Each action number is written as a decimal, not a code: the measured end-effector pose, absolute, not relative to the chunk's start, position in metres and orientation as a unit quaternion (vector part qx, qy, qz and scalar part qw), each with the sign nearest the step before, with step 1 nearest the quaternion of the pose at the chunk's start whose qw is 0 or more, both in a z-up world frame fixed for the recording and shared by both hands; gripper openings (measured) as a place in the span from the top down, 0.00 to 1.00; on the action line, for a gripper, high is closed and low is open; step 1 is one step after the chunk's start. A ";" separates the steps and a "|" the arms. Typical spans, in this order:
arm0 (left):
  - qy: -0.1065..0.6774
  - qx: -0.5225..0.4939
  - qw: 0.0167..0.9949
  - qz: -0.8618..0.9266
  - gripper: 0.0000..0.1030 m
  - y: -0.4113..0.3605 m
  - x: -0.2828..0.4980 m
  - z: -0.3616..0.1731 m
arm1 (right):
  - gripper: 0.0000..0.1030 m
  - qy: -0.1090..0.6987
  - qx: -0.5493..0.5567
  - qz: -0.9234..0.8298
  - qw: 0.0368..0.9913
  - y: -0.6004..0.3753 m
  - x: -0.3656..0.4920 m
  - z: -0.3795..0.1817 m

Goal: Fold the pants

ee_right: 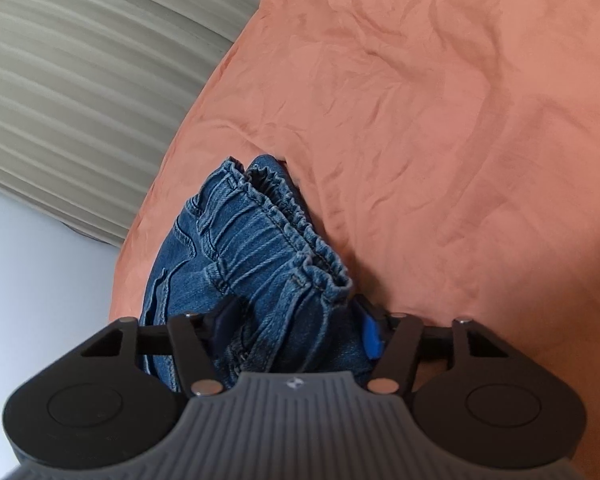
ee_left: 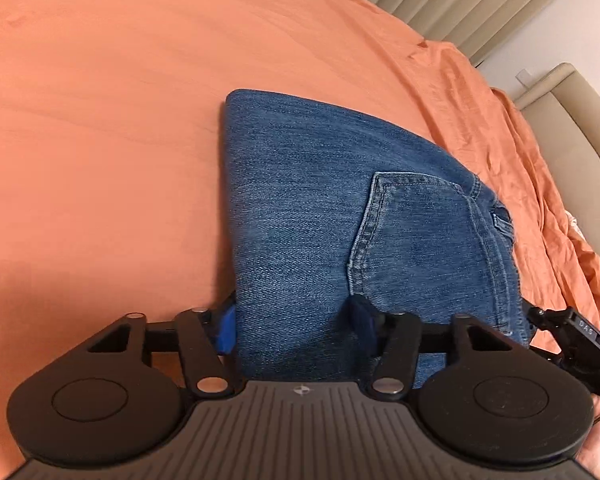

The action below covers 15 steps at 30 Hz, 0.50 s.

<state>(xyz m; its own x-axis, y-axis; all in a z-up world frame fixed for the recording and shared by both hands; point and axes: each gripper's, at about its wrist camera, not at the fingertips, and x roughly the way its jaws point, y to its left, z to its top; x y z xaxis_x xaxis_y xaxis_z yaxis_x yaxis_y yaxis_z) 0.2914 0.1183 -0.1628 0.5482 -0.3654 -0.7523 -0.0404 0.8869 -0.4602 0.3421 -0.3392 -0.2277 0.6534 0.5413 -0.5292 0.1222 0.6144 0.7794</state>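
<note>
A: Where are the pants?

B: A folded pair of blue denim jeans [ee_left: 320,216] lies on a bed covered by a wrinkled orange sheet [ee_left: 100,120]. In the left wrist view the bundle is a flat, tapering shape with a stitched back pocket [ee_left: 412,232] facing up.

A: And the tongs?

B: The left black tongs with blue pads [ee_left: 294,326] are spread wide, one finger at the jeans' left edge and the other pressed on the cloth near the pocket's lower corner. I cannot tell whether they pinch anything. The right black tongs [ee_right: 296,330] are spread about as wide around the gathered elastic waistband [ee_right: 284,232], with thick denim filling the gap; the right blue pad [ee_right: 371,334] touches the waistband's end. Whether that is a firm clamp is unclear.

A: Anything around the bed?

B: Beige pleated curtains [ee_right: 80,100] hang beyond the bed's edge, and a beige padded headboard [ee_left: 572,128] stands at the right of the left view.
</note>
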 end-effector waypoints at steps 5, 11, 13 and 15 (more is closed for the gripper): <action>0.443 -0.219 0.864 -0.094 0.66 0.118 0.284 -0.156 | 0.69 0.389 0.413 0.124 0.814 -0.340 0.337 -0.223; 0.427 -0.212 0.874 -0.099 0.73 0.119 0.277 -0.136 | 0.77 0.371 0.411 0.143 0.820 -0.342 0.331 -0.212; 0.424 -0.207 0.876 -0.101 0.73 0.120 0.275 -0.129 | 0.78 0.363 0.412 0.150 0.822 -0.342 0.327 -0.206; 0.427 -0.196 0.877 -0.099 0.73 0.121 0.275 -0.122 | 0.78 0.358 0.412 0.155 0.824 -0.343 0.323 -0.202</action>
